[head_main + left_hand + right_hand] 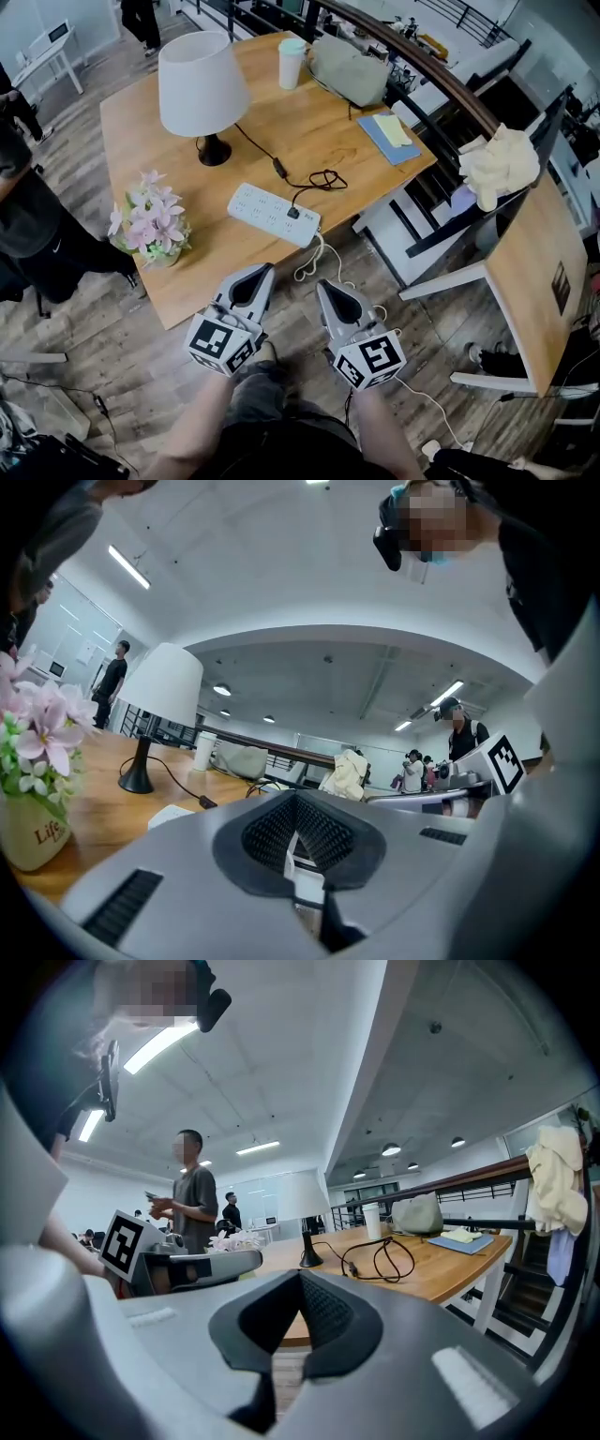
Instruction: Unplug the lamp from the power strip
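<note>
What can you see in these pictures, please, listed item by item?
lamp: one, white shade, far left of table.
power strip: one, white, near table edge.
plug: one, black, in the power strip.
flowers: one pot, pink, near-left corner.
cup: one, white, far edge.
bag: one, grey, beside the cup.
notebook: one, blue, right corner.
table: one, wooden, centre.
cloth: one, cream, at right.
left gripper: one, grey, jaws shut, before the table.
right gripper: one, grey, jaws shut, alongside.

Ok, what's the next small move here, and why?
Probably move the right gripper forward toward the black plug in the power strip, opening it on the way. The plug is still seated, and both it and the left gripper are shut, empty and back at the table's near edge.
</note>
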Action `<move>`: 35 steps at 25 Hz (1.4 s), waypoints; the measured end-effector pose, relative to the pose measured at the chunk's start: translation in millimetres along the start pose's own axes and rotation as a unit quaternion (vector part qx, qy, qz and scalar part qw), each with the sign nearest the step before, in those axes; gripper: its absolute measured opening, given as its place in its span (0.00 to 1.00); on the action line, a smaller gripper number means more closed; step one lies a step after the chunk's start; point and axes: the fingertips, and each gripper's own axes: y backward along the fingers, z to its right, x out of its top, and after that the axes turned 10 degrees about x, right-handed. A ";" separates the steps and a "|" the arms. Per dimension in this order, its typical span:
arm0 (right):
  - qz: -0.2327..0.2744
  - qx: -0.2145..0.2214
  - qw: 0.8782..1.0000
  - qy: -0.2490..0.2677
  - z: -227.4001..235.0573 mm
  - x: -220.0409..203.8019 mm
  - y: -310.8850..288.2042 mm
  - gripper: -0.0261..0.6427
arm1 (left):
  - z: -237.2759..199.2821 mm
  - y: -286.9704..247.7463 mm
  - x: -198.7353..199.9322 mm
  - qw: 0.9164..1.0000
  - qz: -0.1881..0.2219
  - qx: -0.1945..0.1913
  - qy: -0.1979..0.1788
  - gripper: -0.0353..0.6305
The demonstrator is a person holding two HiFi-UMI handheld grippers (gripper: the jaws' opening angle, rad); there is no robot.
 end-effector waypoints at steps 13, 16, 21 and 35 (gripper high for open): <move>-0.003 -0.016 1.000 0.002 24.6 0.9 -30.0 0.05 | -21.5 -32.9 -4.6 1.000 -0.010 -0.015 0.010 0.05; -0.006 -0.014 1.000 0.000 29.8 -0.4 -35.7 0.05 | -23.5 -38.4 -5.9 1.000 -0.011 -0.013 0.013 0.05; -0.016 0.000 1.000 0.000 41.0 -2.7 -49.9 0.05 | -31.7 -50.4 -9.5 1.000 -0.014 -0.003 0.015 0.05; -0.061 0.060 0.996 -0.002 71.6 -11.6 -92.7 0.05 | -46.6 -86.5 -30.1 0.998 -0.047 0.029 0.021 0.05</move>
